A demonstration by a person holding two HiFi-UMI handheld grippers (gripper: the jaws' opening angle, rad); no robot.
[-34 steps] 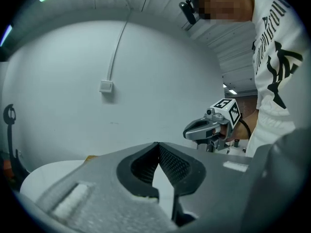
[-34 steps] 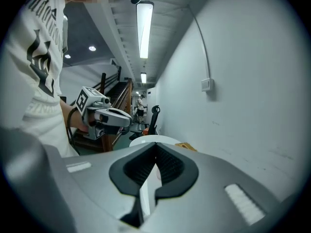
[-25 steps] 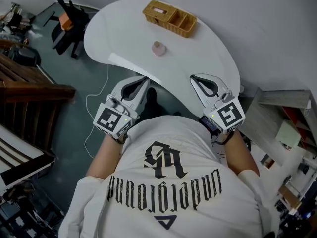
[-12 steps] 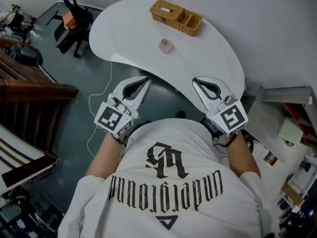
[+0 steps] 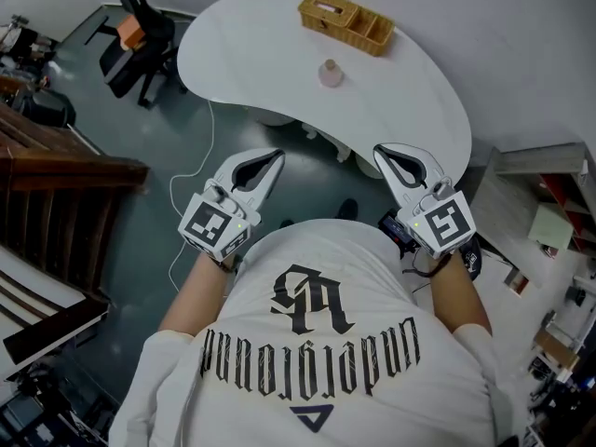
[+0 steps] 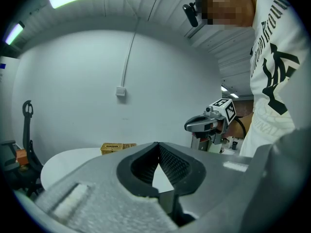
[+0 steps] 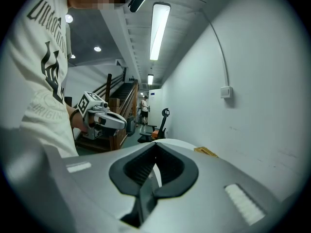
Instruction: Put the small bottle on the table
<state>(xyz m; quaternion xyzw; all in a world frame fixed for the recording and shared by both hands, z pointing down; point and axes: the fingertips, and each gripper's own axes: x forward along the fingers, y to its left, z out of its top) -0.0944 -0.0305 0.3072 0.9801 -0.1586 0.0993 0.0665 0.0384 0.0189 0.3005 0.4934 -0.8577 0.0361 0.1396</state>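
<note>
**A:** Head view first. Where's the small bottle (image 5: 329, 73)?

**B:** It's upright on the white table (image 5: 410, 110), upper middle of the frame, just below the wicker basket (image 5: 346, 21). Both grippers sit mid-frame off the table's near edge, well apart from the bottle. The left gripper (image 5: 277, 155) is to its lower left, the right gripper (image 5: 378, 148) to its lower right.

**A:** Left gripper view?

**B:** Its jaws meet tip to tip at centre, with nothing held. The basket peeks over them at centre left.

**A:** Right gripper view?

**B:** Jaws pressed together, also empty. The other gripper shows at centre left.
</note>
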